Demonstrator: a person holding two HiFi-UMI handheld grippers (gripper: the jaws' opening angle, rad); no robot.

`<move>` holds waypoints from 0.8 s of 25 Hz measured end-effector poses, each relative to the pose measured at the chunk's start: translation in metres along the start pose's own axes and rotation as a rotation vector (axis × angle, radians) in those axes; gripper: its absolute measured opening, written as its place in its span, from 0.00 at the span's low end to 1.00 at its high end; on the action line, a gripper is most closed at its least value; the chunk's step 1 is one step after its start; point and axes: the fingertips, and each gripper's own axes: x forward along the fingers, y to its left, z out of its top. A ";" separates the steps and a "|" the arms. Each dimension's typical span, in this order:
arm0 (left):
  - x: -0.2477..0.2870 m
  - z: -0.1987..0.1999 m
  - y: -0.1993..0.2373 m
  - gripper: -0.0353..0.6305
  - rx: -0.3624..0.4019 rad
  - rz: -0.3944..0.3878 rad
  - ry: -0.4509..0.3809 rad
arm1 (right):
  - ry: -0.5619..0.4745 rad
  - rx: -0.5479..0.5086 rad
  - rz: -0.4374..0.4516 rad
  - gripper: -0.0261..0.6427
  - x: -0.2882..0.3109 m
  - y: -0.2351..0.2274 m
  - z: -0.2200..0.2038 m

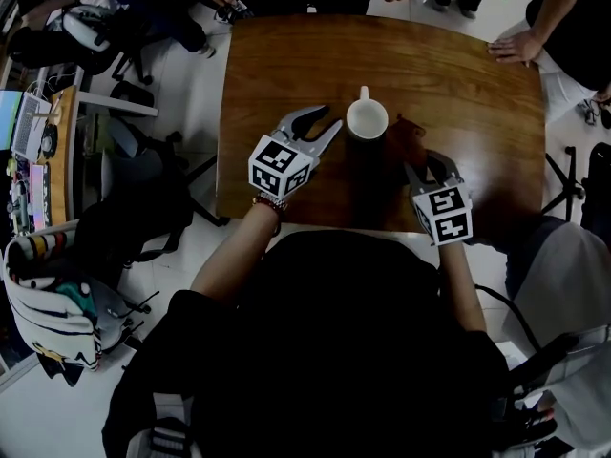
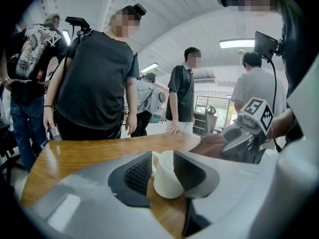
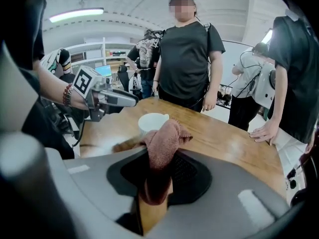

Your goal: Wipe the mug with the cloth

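Right gripper [image 3: 160, 171] pinching cloth [image 3: 164, 138], cloth at mug's [image 1: 367, 119] 4 o'clock. Left gripper [image 2: 162, 158] spread, mug not gripped. Wiping not started, I'd say.

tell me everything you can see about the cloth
The cloth is a reddish-brown, towel-like fabric with a nubby weave, bunched into a crumpled wad. The right claw is shut on its lower part: the bunched top sticks out past the pads, and a darker fold hangs down between them. It is close beside the white mug, over the wooden table. Whether it touches the mug or the table cannot be told.
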 end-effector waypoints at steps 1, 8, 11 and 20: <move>0.002 -0.002 0.002 0.24 -0.008 -0.001 0.005 | -0.005 0.000 -0.008 0.18 -0.001 -0.001 0.002; 0.025 -0.002 0.024 0.24 0.024 -0.014 0.046 | 0.000 -0.066 -0.038 0.18 0.001 -0.030 0.015; 0.039 -0.009 0.042 0.23 0.146 -0.048 0.133 | 0.024 -0.112 -0.003 0.18 0.007 -0.029 0.017; 0.094 -0.027 0.049 0.17 0.415 -0.246 0.257 | 0.043 -0.106 0.073 0.18 0.015 -0.025 0.009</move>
